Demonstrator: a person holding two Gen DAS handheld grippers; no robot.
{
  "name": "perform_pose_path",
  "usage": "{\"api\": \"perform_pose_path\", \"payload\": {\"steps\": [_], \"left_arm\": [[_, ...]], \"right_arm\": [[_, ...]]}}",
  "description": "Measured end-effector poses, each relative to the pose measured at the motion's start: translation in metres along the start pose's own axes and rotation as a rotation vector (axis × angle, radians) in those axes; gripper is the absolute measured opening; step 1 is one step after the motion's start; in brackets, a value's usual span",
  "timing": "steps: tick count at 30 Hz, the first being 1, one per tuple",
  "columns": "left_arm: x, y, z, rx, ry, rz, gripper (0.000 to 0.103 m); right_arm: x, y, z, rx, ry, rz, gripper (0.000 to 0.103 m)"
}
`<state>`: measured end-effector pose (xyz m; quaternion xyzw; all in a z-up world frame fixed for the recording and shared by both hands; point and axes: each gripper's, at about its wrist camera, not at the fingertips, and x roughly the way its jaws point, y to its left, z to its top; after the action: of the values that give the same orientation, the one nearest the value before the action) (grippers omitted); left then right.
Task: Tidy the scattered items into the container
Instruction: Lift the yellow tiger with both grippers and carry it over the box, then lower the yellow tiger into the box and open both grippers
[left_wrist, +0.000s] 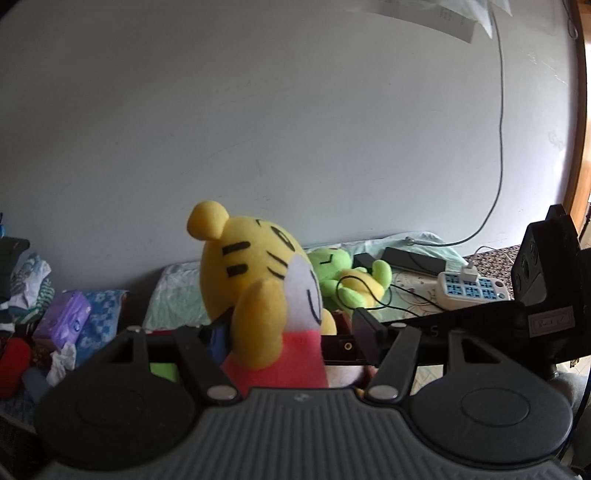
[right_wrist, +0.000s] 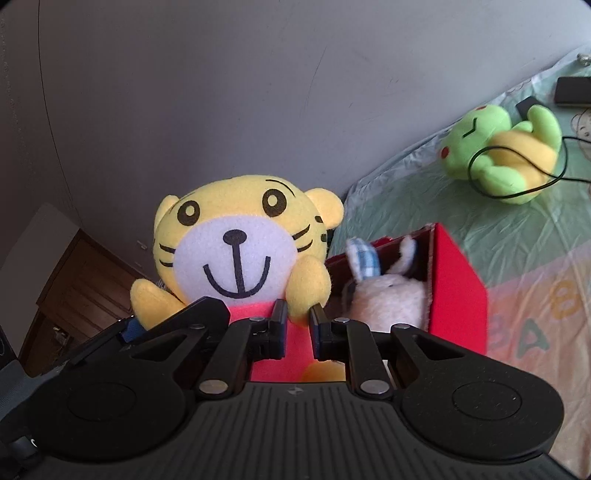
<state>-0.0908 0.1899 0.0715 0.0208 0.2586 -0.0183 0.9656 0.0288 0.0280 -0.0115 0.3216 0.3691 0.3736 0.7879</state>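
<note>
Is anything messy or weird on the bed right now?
Yes. The green frog plush lies tipped over on the bed sheet, away from the red box, with a black cable looped across its body. It could snag when lifted.
</note>
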Motion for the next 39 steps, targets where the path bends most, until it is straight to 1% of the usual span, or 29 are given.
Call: {"api": "perform_pose_path", "payload": {"steps": [3,9,15,16,17,18,21,25,27,29,34,36,38,39], "left_arm": [[0.004,0.022,-0.007,-0.030,0.024,0.036,0.064],[0.021,0.066,-0.023,-0.109,0.079,0.051,0.064],[0.045,0.105,-0.048,-0.205,0.173,0.110,0.065],[0.046,0.110,-0.052,-0.215,0.183,0.118,0.065],[0.047,0.116,-0.054,-0.233,0.191,0.120,0.067],[0.048,0.121,-0.056,-0.255,0.197,0.121,0.072],[0.054,0.132,-0.059,-0.294,0.217,0.119,0.076],[0.063,0.127,-0.057,-0.259,0.233,0.146,0.080],[0.070,0.127,-0.060,-0.261,0.251,0.143,0.084],[0.074,0.124,-0.062,-0.263,0.262,0.139,0.084],[0.070,0.110,-0.057,-0.199,0.272,0.159,0.081],[0.061,0.105,-0.053,-0.172,0.256,0.172,0.080],[0.048,0.103,-0.046,-0.152,0.224,0.198,0.081],[0.041,0.104,-0.042,-0.149,0.205,0.210,0.082]], "right_arm": [[0.030,0.002,-0.006,0.026,0.050,0.014,0.016],[0.072,0.006,-0.018,0.016,0.112,-0.014,0.016],[0.089,0.009,-0.032,-0.019,0.171,-0.041,0.015],[0.090,0.009,-0.035,-0.019,0.181,-0.035,0.011],[0.091,0.009,-0.037,-0.009,0.193,-0.029,0.011],[0.093,0.008,-0.039,0.004,0.207,-0.017,0.011],[0.100,0.007,-0.042,0.005,0.240,-0.012,0.010],[0.107,0.004,-0.044,0.026,0.278,-0.001,0.010],[0.109,0.002,-0.047,0.042,0.303,0.008,0.010],[0.107,-0.002,-0.049,0.043,0.304,0.003,0.010],[0.095,-0.005,-0.051,0.024,0.311,-0.022,0.011],[0.087,-0.005,-0.051,0.023,0.302,-0.019,0.013],[0.077,-0.007,-0.048,0.030,0.279,-0.005,0.015],[0.069,-0.008,-0.046,0.031,0.259,0.002,0.019]]}}
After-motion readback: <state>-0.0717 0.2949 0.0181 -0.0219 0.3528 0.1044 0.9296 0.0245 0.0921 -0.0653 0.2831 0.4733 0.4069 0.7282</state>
